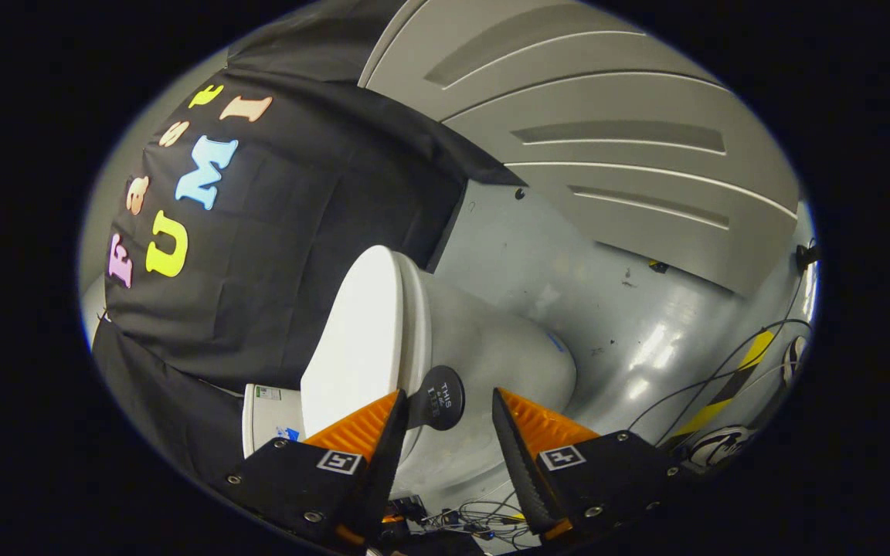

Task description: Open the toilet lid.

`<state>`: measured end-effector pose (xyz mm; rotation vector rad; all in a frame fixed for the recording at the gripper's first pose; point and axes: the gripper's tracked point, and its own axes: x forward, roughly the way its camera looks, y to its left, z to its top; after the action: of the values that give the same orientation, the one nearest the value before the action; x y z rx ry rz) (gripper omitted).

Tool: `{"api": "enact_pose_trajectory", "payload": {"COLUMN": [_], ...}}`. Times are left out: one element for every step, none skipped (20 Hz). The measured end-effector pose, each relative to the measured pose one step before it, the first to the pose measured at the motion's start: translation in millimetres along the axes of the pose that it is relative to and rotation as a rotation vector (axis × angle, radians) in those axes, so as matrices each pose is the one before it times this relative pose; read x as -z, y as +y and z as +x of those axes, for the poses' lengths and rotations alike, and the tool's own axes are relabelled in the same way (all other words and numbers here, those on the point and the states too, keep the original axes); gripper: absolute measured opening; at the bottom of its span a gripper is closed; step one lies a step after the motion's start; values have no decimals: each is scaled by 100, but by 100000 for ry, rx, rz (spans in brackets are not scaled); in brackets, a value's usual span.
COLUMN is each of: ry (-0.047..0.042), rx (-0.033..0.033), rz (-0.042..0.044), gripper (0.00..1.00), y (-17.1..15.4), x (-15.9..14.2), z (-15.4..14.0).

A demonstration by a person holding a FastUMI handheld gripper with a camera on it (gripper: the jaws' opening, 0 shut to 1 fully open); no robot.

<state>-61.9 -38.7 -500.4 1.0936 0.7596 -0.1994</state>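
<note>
Gripper (445, 432) fingers spread apart, nothing clamped. Between them sits a round black lid-lifter handle (437, 398), stuck to the edge of the white toilet lid (360, 332); one finger close beside it, contact unclear. Lid lies closed against the toilet bowl (491, 363). Grey glossy floor (615, 309) beyond, loose cables (723, 371) and yellow-black tape (731, 386) further off

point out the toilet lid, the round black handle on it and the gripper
toilet lid (356, 340): gripper view, on its flat white top face
round black handle (439, 397): gripper view, on the disc's middle, between the fingers
gripper (445, 413): gripper view, midway between its open fingertips
</note>
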Motion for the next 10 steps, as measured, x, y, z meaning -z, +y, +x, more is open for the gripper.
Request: {"api": "enact_pose_trajectory", "payload": {"ry": [-213, -193, 465, 1044, 389, -854, -56, -23, -27, -311], "rx": [-1024, -955, -1137, -401, -1309, -698, 6, -109, -171, -724], "rz": [120, 523, 711, 463, 302, -630, -1367, -575, 617, 605], "gripper": [66, 60, 53, 47, 43, 38, 35, 31, 30, 27], "y": [174, 38, 116, -49, 71, 213, 49, -57, -125, 112], "x": [-65, -222, 45, 146, 135, -222, 204, -147, -283, -170], "z": [253, 176, 195, 232, 18, 129, 137, -99, -60, -210]}}
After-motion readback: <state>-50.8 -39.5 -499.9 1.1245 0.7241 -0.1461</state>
